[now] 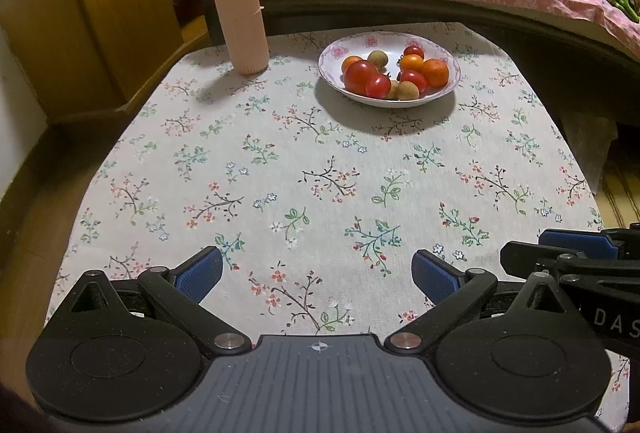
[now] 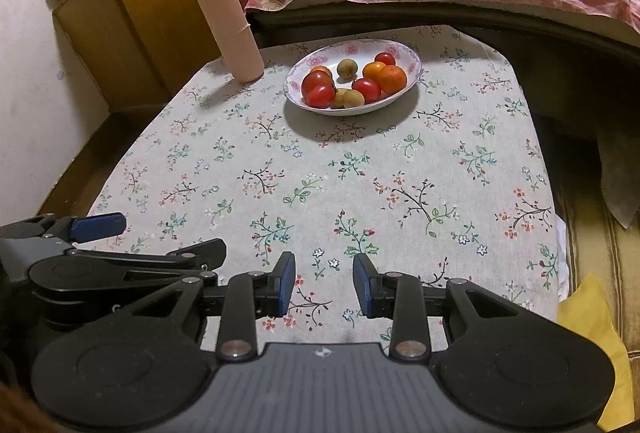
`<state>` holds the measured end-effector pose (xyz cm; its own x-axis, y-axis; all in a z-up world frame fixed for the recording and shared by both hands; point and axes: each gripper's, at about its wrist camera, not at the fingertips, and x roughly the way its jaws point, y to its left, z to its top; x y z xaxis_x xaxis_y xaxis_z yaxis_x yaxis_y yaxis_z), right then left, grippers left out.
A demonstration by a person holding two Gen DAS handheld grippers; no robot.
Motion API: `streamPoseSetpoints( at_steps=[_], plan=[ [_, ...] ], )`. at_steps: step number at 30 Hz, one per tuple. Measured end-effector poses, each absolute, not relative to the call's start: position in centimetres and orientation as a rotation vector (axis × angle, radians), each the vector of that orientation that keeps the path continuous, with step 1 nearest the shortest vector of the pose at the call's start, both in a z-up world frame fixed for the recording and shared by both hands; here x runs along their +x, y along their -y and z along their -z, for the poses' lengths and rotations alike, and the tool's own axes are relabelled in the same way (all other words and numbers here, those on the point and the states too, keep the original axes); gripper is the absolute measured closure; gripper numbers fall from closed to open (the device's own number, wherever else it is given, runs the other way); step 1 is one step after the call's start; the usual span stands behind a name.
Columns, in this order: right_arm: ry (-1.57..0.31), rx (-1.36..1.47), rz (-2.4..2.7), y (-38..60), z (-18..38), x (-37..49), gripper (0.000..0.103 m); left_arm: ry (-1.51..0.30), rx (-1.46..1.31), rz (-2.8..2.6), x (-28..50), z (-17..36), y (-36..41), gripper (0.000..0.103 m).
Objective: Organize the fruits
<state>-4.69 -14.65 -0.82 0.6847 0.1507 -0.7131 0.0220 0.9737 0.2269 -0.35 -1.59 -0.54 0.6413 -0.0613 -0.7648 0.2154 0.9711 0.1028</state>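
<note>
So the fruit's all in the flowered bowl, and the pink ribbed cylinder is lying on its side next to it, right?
Not quite: the pink ribbed cylinder stands upright, left of the flowered bowl holding the fruit. The left wrist view shows it.

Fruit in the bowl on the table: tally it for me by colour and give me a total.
In the bowl:
Red fruits: 4
Orange fruits: 3
Brown fruits: 3
Total: 10
</note>
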Motion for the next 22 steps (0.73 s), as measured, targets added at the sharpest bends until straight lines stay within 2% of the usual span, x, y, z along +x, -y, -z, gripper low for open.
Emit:
streamPoseSetpoints(
  at_steps=[22],
  plan=[
    [-0.816,0.225,-0.077,14.63,1.15,-4.64,0.069,-0.844,0.214,0.148,-0.31,0.57,1.65,0.001]
  ],
)
